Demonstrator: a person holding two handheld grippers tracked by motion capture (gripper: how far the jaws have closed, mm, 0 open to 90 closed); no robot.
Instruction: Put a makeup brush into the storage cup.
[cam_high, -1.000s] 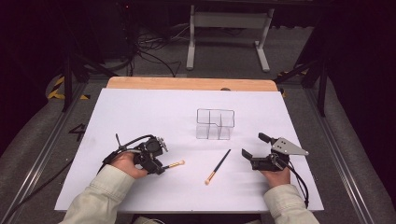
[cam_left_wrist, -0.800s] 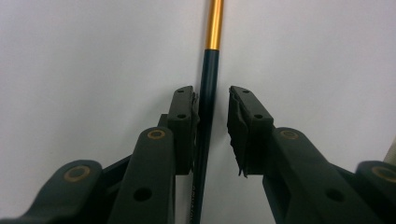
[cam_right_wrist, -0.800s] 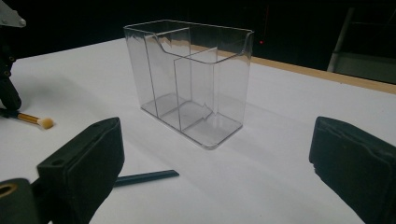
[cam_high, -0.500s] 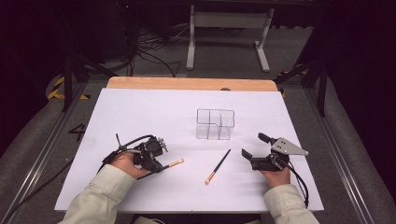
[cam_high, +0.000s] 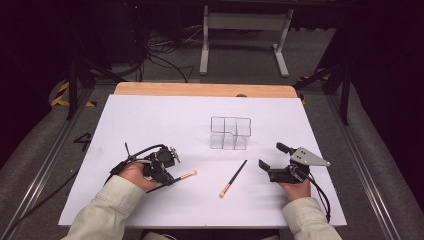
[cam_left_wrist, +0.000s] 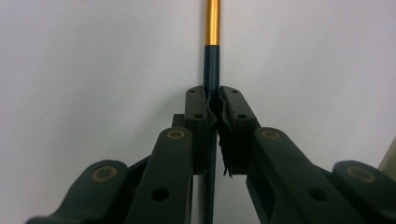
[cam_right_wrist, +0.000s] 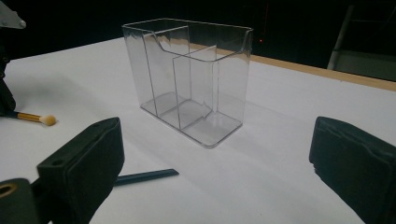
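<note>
- I'm working over a white table (cam_high: 150, 120) in a dark room, with a wooden strip along its far edge and stands and cables on the floor beyond.
- My left gripper (cam_high: 167, 172) has just been closing, and in the left gripper view its jaws are clamped together on the dark handle of a small brush (cam_left_wrist: 211, 65), whose gold ferrule runs straight out ahead of them.
- In the high view that brush lies low at the table, its pale tip (cam_high: 192, 174) pointing right, toward the middle of the table; whether it is lifted clear of the surface I can't tell from this angle.
- The clear organizer (cam_high: 229, 133) stands upright beyond and to the right of the left gripper, well apart from it, so I judge the held brush must travel up, forward and right, then tip toward upright to drop into a compartment.
- A second brush (cam_high: 233, 178) lies flat between my two hands, long axis diagonal, dark handle toward the organizer and gold end toward me.
- My right gripper (cam_high: 273, 161) rests with jaws wide apart and nothing between them; it sits just right of that second brush and is the nearer hand to it.
</note>
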